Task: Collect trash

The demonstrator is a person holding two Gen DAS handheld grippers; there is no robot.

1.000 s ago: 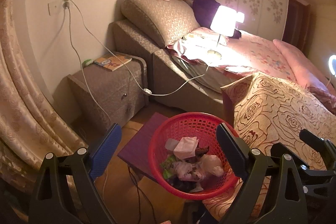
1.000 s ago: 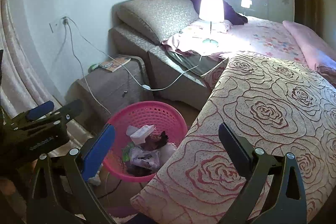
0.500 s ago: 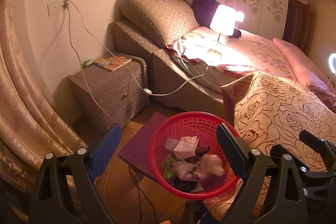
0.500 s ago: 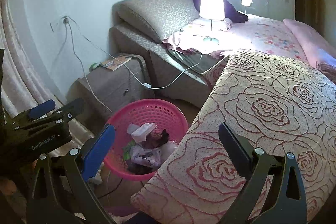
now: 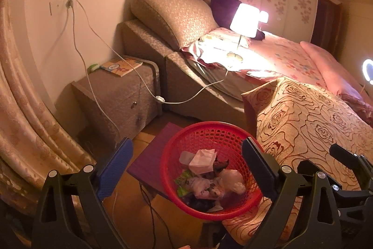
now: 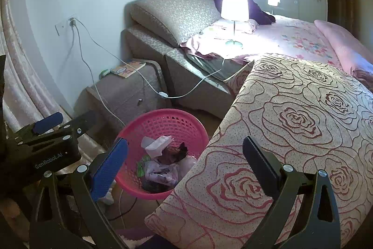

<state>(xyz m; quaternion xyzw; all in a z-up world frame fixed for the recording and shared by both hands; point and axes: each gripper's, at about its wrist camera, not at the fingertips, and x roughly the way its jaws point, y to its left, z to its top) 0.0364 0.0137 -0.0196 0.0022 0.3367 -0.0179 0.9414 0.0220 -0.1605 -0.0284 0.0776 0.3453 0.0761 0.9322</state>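
Left wrist view: bedroom, red basket (image 5: 211,132) on wood floor; both tongs wide open, empty.

Low in the frame, the left gripper (image 5: 186,162) hangs with its fingers (image 5: 115,165) spread wide and nothing between them. Centred behind the gap, a red mesh basket (image 5: 223,134) stands on the floor, holding crumpled paper and wrappers (image 5: 205,176). A purple mat (image 5: 151,160) lies partly under its left edge. At lower right, part of the right gripper (image 5: 349,167) shows over a rose-patterned cover (image 5: 307,118). Left of centre stands a nightstand (image 5: 121,95) carrying a book (image 5: 121,65). A lit lamp (image 5: 244,20) glows on the bed (image 5: 279,57) at upper right.
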